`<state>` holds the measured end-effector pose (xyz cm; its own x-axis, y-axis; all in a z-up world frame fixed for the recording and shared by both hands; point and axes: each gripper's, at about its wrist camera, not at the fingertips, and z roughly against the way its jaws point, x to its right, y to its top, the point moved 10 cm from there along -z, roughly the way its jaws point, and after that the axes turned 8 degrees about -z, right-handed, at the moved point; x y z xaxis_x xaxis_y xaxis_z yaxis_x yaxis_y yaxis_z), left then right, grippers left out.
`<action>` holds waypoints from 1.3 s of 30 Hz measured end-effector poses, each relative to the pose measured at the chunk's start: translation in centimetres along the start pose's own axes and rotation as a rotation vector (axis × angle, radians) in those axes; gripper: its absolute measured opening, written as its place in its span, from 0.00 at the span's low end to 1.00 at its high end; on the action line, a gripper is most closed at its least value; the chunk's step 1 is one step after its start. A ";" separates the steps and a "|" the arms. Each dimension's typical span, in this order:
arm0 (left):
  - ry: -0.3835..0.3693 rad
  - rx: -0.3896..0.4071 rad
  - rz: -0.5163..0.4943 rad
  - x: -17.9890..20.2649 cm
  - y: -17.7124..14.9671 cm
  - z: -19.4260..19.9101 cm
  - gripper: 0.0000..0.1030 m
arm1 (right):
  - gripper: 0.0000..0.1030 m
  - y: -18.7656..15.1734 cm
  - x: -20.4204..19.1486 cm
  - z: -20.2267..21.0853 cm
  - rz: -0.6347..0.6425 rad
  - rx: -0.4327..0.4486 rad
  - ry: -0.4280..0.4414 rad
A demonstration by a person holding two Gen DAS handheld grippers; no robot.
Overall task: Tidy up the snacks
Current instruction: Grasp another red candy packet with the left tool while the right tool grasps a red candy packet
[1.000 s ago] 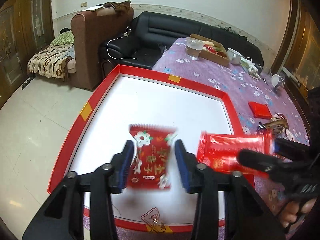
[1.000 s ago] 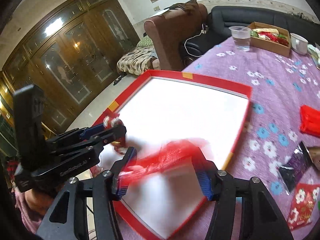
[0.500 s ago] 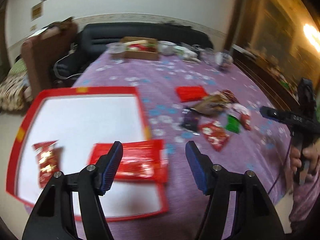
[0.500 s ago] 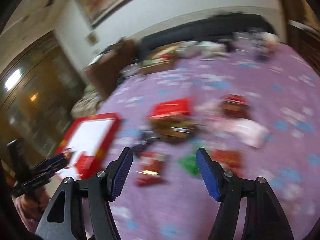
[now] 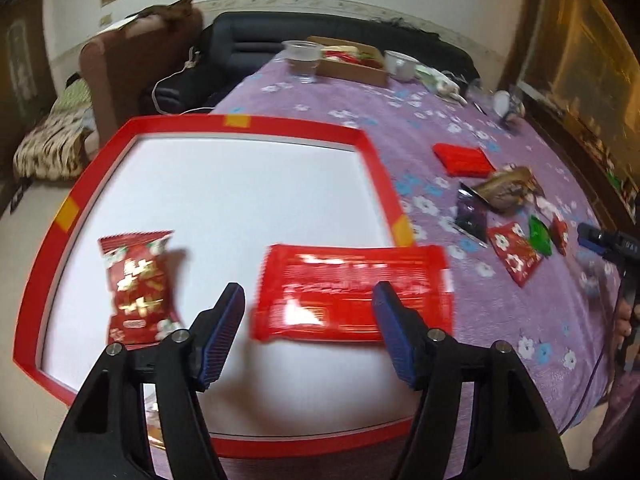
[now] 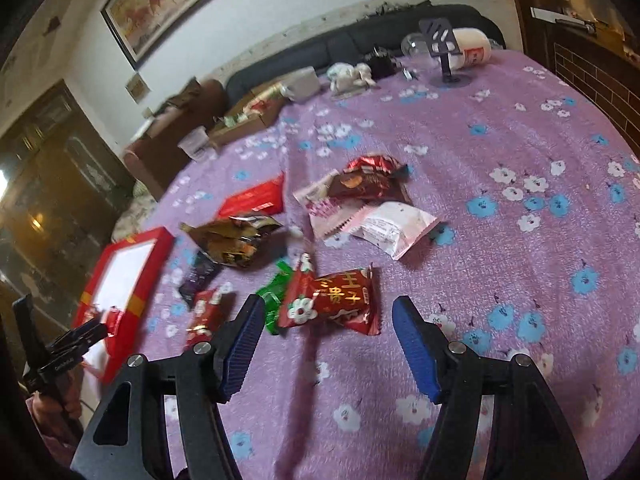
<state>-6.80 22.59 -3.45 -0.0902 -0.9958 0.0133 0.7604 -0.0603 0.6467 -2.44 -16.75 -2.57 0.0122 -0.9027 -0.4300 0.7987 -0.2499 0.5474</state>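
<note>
A red-rimmed white tray (image 5: 240, 122) lies on the purple flowered tablecloth. In it lie a small red snack packet (image 5: 138, 286) at the left and a long red packet (image 5: 354, 292) overlapping the right rim. My left gripper (image 5: 308, 330) is open and empty, just before the long packet. My right gripper (image 6: 328, 344) is open and empty, close before a red packet with gold characters (image 6: 334, 300). Several loose snacks lie beyond: a green one (image 6: 272, 294), a brown bag (image 6: 234, 240), a white-pink packet (image 6: 394, 226), a flat red packet (image 6: 254, 200).
At the table's far end stand a cardboard box of food (image 5: 354, 64), a plastic cup (image 5: 304, 58) and a white cup (image 5: 398, 64). A black sofa (image 5: 256, 44) and brown armchair (image 5: 136, 60) are behind. The tray (image 6: 120, 276) shows left in the right wrist view.
My left gripper let go of the small red packet in the tray and pulled back. My right gripper released the long red packet and swung right to the loose snacks.
</note>
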 end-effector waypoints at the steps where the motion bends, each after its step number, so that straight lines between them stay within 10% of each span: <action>1: 0.030 -0.003 0.004 -0.8 -0.1 -0.1 0.65 | 0.67 0.1 0.0 -0.5 -0.003 -0.009 0.001; 8: 0.187 -0.026 0.050 -5.4 -0.4 0.9 0.64 | 0.67 0.1 0.6 -4.1 -0.035 -0.089 -0.045; 15: -0.009 0.079 -0.116 4.8 3.9 4.0 0.64 | 0.45 0.4 0.4 -3.9 0.018 -0.030 -0.047; 21: -0.191 0.001 -0.261 16.5 3.6 1.9 0.66 | 0.44 2.4 1.1 -1.6 -0.054 0.067 0.101; 25: -0.233 -0.065 -0.191 19.8 3.1 0.0 0.66 | 0.44 4.2 3.2 -0.1 -0.206 0.149 0.238; 39: -0.210 -0.208 -0.002 22.3 3.1 -5.7 0.66 | 0.44 5.1 3.2 1.2 -0.222 0.191 0.275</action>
<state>-2.82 -0.24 -5.53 -0.2063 -0.9610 0.1840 0.8736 -0.0962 0.4771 0.97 -21.33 -0.32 0.0335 -0.6985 -0.7148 0.6741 -0.5122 0.5321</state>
